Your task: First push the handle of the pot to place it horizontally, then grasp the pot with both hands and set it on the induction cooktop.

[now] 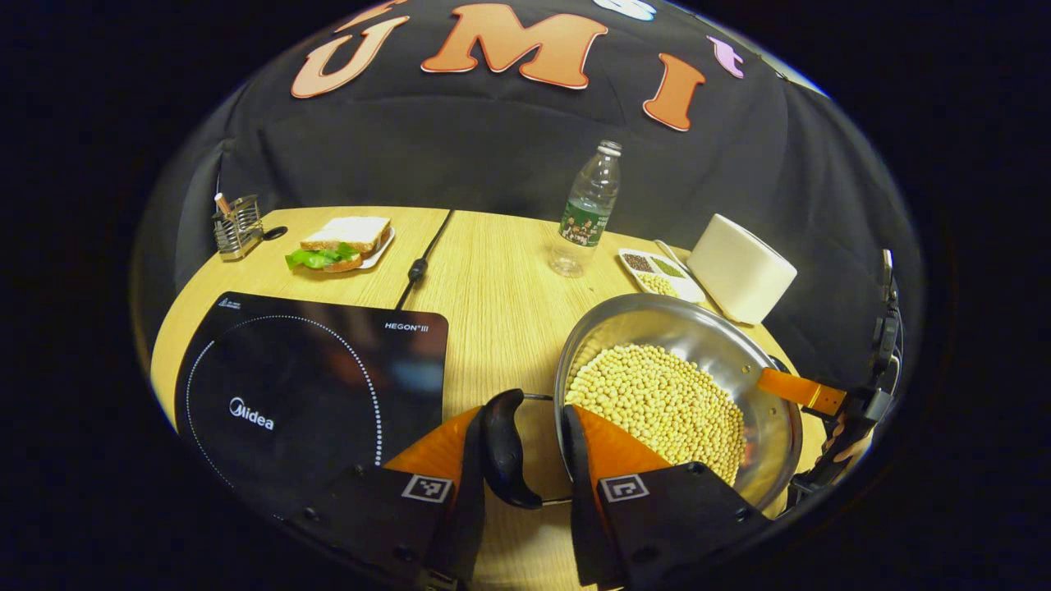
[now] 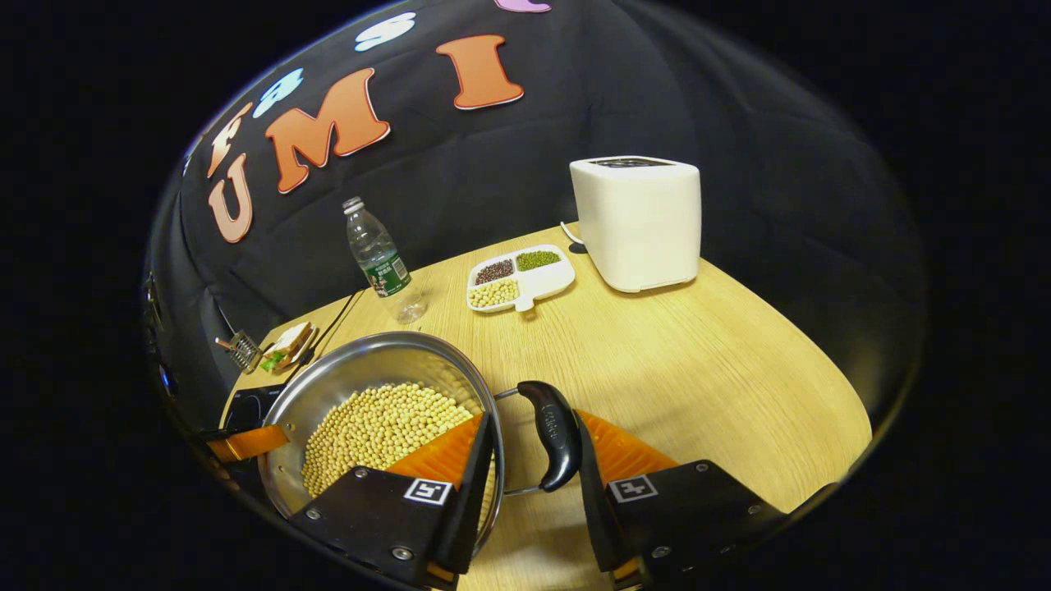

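A steel pot [image 1: 739,353] full of pale beans stands on the wooden table, right of the black induction cooktop [image 1: 312,386]. My left gripper [image 1: 523,460] straddles the pot's black side handle [image 1: 505,447]. Its outer finger lies against the handle and its inner finger sits just inside the rim. In the right gripper view, the pot [image 2: 361,369] has its other black handle [image 2: 554,435] between the fingers of my right gripper [image 2: 534,464], held the same way. Each gripper also shows at the pot's far rim in the other's view.
A plastic bottle [image 1: 587,209], a divided dish of grains [image 1: 661,275] and a white toaster [image 1: 739,267] stand behind the pot. A sandwich plate [image 1: 341,242] and a metal holder [image 1: 236,226] sit behind the cooktop, and its cable [image 1: 419,267] runs back across the table.
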The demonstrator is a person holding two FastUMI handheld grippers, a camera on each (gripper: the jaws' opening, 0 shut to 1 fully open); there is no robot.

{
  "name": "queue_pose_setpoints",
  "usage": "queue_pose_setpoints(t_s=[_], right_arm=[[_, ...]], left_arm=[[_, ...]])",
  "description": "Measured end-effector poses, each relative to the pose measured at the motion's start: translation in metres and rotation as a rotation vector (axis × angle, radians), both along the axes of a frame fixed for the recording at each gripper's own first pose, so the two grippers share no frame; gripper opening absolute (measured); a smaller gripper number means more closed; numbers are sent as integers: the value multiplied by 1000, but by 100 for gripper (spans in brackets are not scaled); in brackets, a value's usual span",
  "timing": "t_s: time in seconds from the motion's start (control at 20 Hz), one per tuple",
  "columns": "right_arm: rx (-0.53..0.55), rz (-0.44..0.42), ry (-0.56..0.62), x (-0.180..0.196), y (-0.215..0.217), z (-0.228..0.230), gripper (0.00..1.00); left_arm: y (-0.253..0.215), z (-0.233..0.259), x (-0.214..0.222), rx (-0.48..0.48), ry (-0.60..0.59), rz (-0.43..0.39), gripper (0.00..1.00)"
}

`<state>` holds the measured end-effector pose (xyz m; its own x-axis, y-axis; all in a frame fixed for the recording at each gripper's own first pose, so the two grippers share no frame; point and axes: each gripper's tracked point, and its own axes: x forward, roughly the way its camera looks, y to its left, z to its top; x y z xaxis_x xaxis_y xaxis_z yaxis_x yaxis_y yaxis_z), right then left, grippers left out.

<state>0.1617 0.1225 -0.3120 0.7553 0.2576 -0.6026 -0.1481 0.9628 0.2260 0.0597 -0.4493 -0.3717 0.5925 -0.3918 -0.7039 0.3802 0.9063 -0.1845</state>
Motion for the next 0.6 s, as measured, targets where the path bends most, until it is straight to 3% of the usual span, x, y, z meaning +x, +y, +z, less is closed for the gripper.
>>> queue_pose_setpoints(t_s=[0.25,0.6], right_arm=[[15,-10,-7,-5,9,14,53],[52,21,-68,-16,45,66,53]], left_arm=[[11,14,3,-23,33,6,51],[47,65,17,-45,13,9,51]])
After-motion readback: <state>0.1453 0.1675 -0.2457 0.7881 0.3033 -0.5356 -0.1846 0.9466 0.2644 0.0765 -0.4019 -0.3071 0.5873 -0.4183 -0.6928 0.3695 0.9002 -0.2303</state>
